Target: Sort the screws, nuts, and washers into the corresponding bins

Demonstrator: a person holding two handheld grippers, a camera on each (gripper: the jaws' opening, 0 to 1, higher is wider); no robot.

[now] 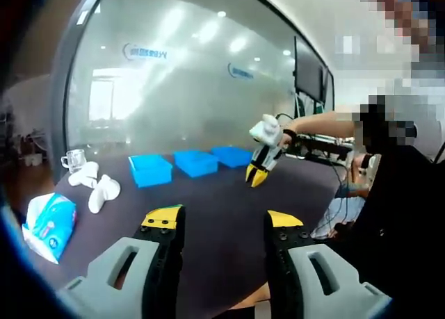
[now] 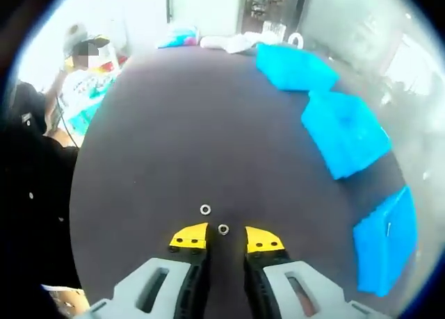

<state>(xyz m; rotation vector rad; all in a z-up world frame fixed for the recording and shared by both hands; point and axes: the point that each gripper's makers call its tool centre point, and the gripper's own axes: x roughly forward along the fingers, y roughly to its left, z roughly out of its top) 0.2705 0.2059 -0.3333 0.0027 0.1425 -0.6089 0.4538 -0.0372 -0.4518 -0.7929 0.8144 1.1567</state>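
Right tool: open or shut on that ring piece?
Open. In the right gripper view the right tool shows a gap between its yellow tips, and the small ring lies on the table between them, ungripped.

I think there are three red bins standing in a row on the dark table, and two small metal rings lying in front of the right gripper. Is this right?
Not quite: the three bins are blue, not red, as the right gripper view shows. The rest holds: they stand in a row on the dark table, and two rings lie before the right gripper.

The surface is dark purple-grey. Three bins are bright blue. Both grippers' fingers have yellow tips on black and grey bodies. The two washers are silvery. The tissue pack is light blue and white.
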